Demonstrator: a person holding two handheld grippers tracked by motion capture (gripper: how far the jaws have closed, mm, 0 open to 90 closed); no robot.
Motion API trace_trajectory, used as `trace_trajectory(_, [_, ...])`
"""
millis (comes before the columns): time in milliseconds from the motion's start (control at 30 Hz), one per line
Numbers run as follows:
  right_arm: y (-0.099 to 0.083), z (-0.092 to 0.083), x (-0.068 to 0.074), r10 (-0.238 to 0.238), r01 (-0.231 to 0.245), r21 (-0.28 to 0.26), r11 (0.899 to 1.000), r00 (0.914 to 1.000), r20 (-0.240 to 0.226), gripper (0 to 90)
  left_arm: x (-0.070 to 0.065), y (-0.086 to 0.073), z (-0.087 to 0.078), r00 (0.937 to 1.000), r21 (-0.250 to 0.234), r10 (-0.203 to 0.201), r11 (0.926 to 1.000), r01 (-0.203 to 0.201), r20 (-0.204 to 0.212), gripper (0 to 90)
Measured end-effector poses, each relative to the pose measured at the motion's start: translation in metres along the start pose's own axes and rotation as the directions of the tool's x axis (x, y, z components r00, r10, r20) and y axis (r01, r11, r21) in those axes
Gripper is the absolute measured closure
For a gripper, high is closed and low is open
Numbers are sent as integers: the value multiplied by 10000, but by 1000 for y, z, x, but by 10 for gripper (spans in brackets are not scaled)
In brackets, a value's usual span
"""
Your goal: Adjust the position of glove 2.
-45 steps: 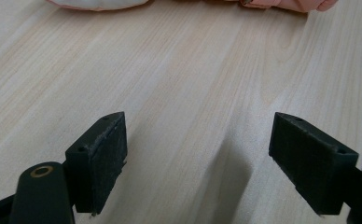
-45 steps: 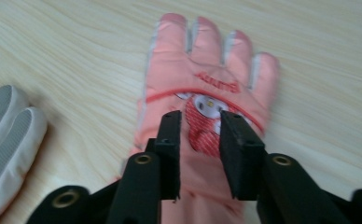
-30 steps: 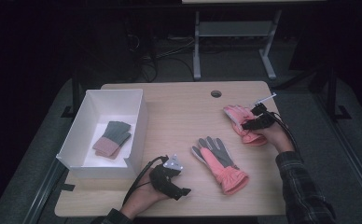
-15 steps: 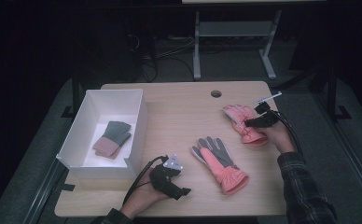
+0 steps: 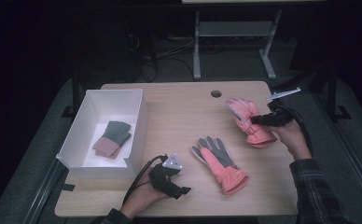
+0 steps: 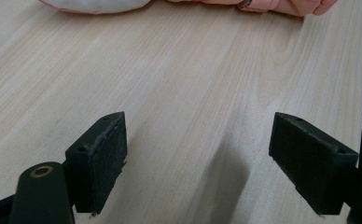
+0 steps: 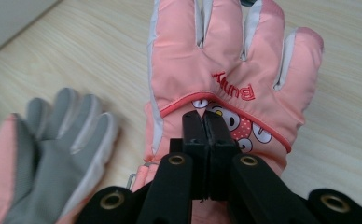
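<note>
1. My right gripper (image 7: 203,122) has its jaws pressed together on the back of the pink glove (image 7: 226,79), pinching its fabric by the cartoon print.
2. That glove (image 5: 247,121) sits at the table's (image 5: 179,112) right side, fingers pointing away from me.
3. The second glove (image 5: 219,161) lies palm up, grey side showing, mid-table, apart from the first.
4. My left gripper (image 6: 198,158) rests near the front edge, jaws wide apart, holding nothing.
5. The white box (image 5: 137,128) at left holds folded items (image 5: 112,138).
</note>
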State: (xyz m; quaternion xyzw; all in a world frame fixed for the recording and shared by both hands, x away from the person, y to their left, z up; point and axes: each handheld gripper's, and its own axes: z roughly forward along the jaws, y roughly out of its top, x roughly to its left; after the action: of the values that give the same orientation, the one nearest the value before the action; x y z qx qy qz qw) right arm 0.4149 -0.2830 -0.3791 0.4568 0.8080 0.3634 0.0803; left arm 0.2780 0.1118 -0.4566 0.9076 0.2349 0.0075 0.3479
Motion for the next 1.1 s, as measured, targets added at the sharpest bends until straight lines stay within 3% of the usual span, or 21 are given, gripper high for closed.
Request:
trace_trajectory(233, [-10, -23, 31, 77, -86, -276, 9996, 9995, -315, 892, 1, 0, -2, 9999, -62, 78, 9999, -79, -111, 188])
trace_trajectory(567, [-32, -35, 74, -237, 224, -192, 9996, 9971, -726, 891, 3, -1, -3, 9997, -132, 20, 9999, -23, -237, 188])
trace_trajectory(900, [-43, -37, 106, -555, 533, -196, 9984, 9889, -1375, 891, 2, -1, -2, 9997, -170, 10, 9999, -15, -242, 188])
trace_trajectory(1100, [-41, -22, 125, -875, 880, -48, 9961, 9815, -1701, 890, 2, -1, -2, 9997, -186, 49, 9998, -53, -227, 188])
